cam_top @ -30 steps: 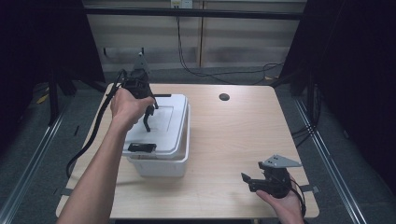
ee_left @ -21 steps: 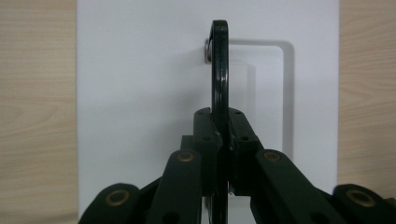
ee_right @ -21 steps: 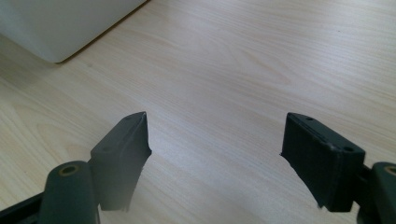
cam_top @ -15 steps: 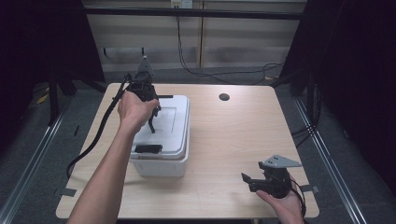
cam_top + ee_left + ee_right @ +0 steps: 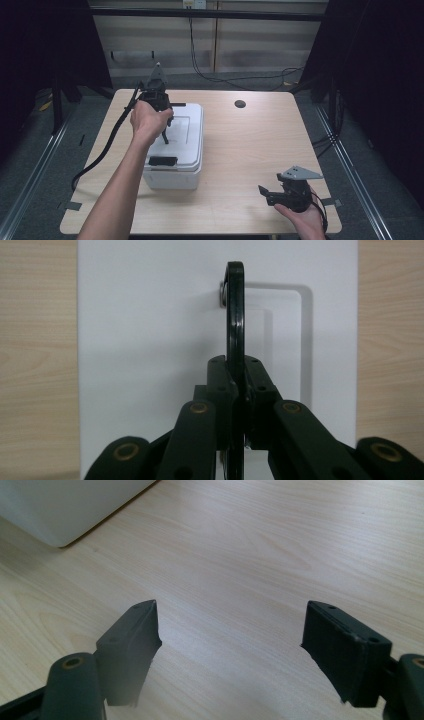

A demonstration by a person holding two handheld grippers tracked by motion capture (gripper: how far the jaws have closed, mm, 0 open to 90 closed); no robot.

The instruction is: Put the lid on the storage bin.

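Observation:
A white box (image 5: 187, 150) with a flat lid stands left of centre on the wooden table (image 5: 250, 150). My left gripper (image 5: 162, 112) hangs over the lid's far end, shut on the thin black handle (image 5: 235, 315), which stands up edge-on from the white lid (image 5: 150, 315). A black latch (image 5: 162, 161) sits at the lid's near edge. My right gripper (image 5: 265, 194) is held low near the table's front right edge, open with nothing between its jaws (image 5: 230, 625). The box's corner (image 5: 65, 510) lies well beyond it.
A dark round hole (image 5: 240, 104) is set in the table near the back. The left gripper's thick black cable (image 5: 105, 150) trails off the table's left edge. Bare wood stretches between the box and the right gripper.
My left hand has drifted slightly right and nearer over the box, still holding the handle. The right gripper has stayed in place.

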